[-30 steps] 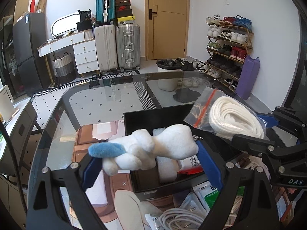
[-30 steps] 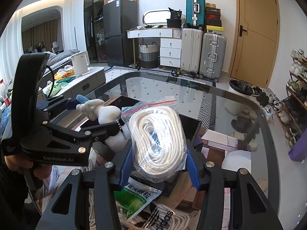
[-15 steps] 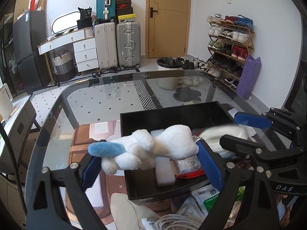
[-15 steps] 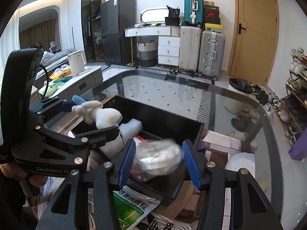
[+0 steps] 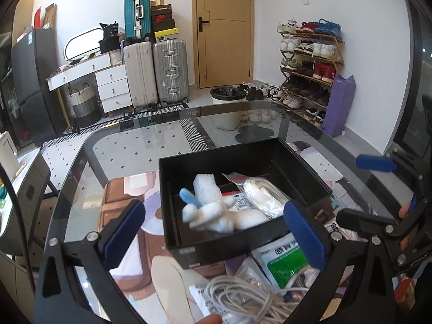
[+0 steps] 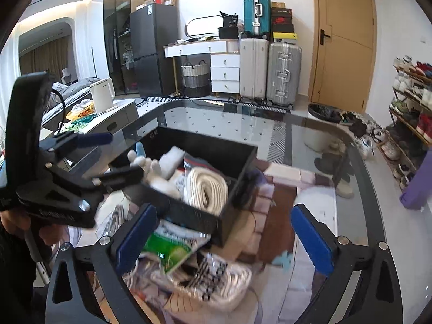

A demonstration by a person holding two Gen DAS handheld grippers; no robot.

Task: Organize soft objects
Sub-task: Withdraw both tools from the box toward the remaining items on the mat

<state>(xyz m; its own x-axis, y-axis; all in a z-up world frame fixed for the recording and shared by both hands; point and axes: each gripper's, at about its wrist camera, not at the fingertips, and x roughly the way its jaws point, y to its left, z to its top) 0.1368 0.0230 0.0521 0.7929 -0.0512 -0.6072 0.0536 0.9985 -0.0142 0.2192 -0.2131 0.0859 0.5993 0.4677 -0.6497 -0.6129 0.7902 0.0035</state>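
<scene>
Release step: left hand-held gripper [image 5: 216,232] and right hand-held gripper [image 6: 224,232] are opening, empty, plush toy [image 5: 216,213] and bagged rope [image 6: 209,190] lying in centre-frame black box [image 5: 243,240]; next needing lower-frame cable [image 5: 243,299].

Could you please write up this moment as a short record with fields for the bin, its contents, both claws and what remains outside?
bin: black bin on glass table
contents: white plush toy, bagged white rope, white foam piece
left claw: jaws opening, nothing between them
right claw: jaws opening, nothing between them
outside bin: green-label packet, loose white cord, near the bin's front wall
</scene>
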